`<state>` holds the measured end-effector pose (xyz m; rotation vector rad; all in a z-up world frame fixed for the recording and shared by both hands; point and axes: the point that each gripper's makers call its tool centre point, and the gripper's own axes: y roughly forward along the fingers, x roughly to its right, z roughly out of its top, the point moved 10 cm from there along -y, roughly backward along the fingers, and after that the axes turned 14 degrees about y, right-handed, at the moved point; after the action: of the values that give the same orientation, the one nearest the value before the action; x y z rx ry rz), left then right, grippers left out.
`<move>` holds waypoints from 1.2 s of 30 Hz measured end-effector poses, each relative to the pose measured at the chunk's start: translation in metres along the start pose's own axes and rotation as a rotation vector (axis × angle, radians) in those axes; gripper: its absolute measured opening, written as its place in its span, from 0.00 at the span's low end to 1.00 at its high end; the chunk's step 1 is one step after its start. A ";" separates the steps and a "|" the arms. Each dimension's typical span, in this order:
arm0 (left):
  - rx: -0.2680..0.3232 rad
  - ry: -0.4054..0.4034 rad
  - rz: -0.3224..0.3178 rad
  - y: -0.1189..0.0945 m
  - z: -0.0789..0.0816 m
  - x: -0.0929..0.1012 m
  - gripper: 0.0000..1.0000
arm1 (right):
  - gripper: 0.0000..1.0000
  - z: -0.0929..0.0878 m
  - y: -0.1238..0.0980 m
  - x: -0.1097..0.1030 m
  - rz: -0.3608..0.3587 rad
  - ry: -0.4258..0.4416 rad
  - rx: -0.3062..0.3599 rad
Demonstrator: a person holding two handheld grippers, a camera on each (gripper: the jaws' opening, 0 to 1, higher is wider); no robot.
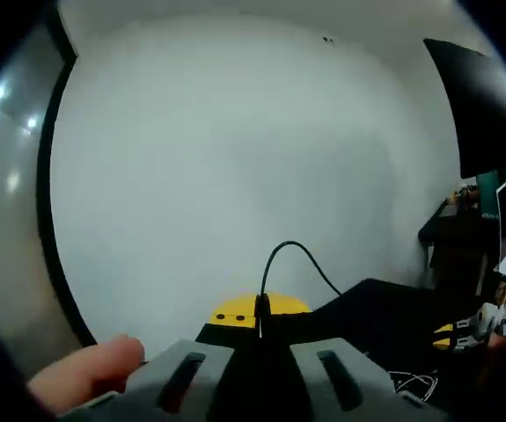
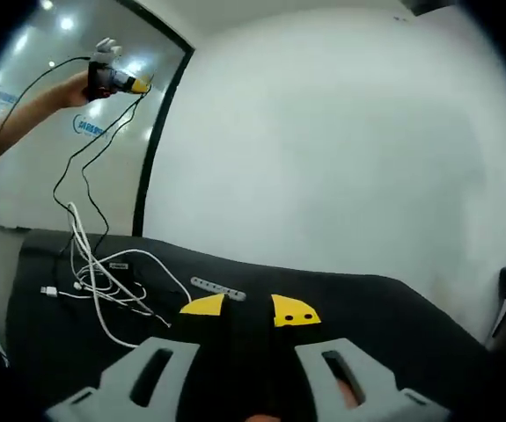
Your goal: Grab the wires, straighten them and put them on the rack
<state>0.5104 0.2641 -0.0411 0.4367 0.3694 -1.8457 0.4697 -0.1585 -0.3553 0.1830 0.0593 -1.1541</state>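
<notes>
Two grippers: left gripper (image 1: 260,345) raised high, fingers pinched on black wire (image 1: 301,257) to draw it straight; right gripper (image 2: 245,312) low over worktop (image 2: 341,299), fingers parted, empty.
Remaining wires: white wires (image 2: 112,281) tangled far left on worktop.
Rack: perhaps grey strip (image 2: 217,287).

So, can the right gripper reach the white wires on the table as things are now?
Probably yes. The right gripper is open and holds nothing, and the black table between it and the white wires is bare. Only the black wire, hanging from the raised left gripper, comes down among them.
</notes>
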 end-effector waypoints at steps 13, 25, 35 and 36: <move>-0.340 -0.084 -0.434 0.042 -0.166 0.106 0.00 | 0.16 -0.002 -0.001 -0.004 0.001 -0.032 -0.014; -0.453 -0.098 -0.468 0.043 -0.227 0.170 0.39 | 0.16 -0.002 -0.001 -0.004 0.012 -0.039 -0.003; -0.531 0.009 -0.424 0.051 -0.233 0.179 0.16 | 0.17 -0.003 -0.001 -0.005 0.013 -0.047 -0.011; -0.531 -0.034 -0.406 0.051 -0.232 0.178 0.16 | 0.17 -0.003 -0.001 -0.005 0.013 -0.049 -0.012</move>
<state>0.5342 0.2065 -0.3309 -0.0422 0.9494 -2.0390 0.4668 -0.1539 -0.3576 0.1440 0.0222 -1.1450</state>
